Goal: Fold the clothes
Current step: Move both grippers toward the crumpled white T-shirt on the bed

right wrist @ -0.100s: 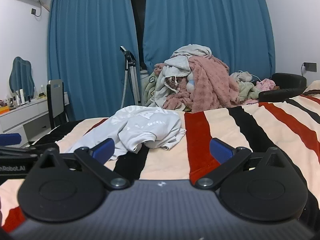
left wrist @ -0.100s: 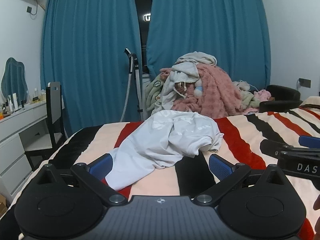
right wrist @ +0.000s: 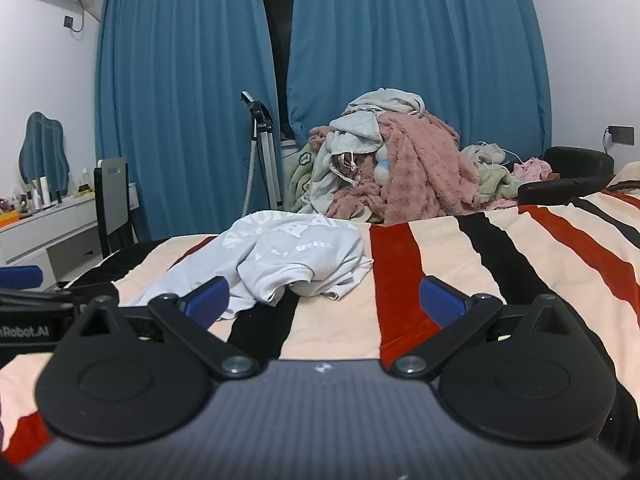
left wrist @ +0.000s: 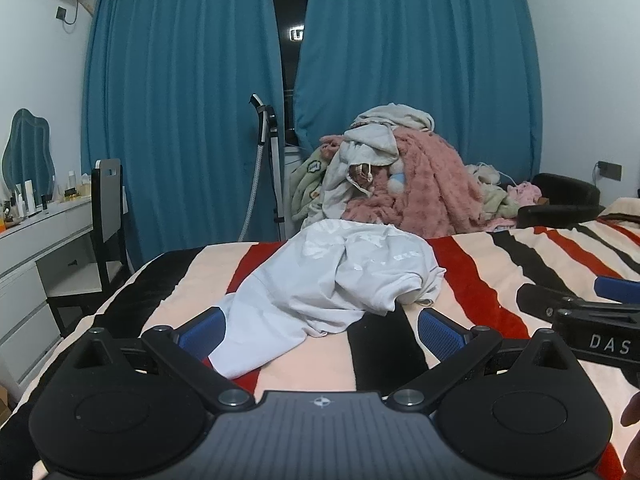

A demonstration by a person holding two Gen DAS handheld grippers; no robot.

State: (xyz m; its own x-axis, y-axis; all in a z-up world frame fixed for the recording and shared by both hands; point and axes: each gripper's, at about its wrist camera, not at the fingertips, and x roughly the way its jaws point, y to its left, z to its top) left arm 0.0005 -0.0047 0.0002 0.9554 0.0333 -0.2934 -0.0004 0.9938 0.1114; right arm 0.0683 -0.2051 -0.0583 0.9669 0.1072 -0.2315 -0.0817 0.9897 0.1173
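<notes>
Both sets of jaws stand wide apart and empty, the left gripper (left wrist: 320,330) and right gripper (right wrist: 324,300) low over the striped bed (left wrist: 480,280). The white T-shirt (left wrist: 340,280) lies crumpled mid-bed, just beyond the left gripper. It looks light, limp and floppy; I'd pinch a hem or sleeve edge at the near left tail.

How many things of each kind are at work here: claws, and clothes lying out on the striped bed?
Claws: 2, the left claw and the right claw, both open
Clothes spread on the striped blanket: 1, a crumpled white garment
Total: 3
</notes>
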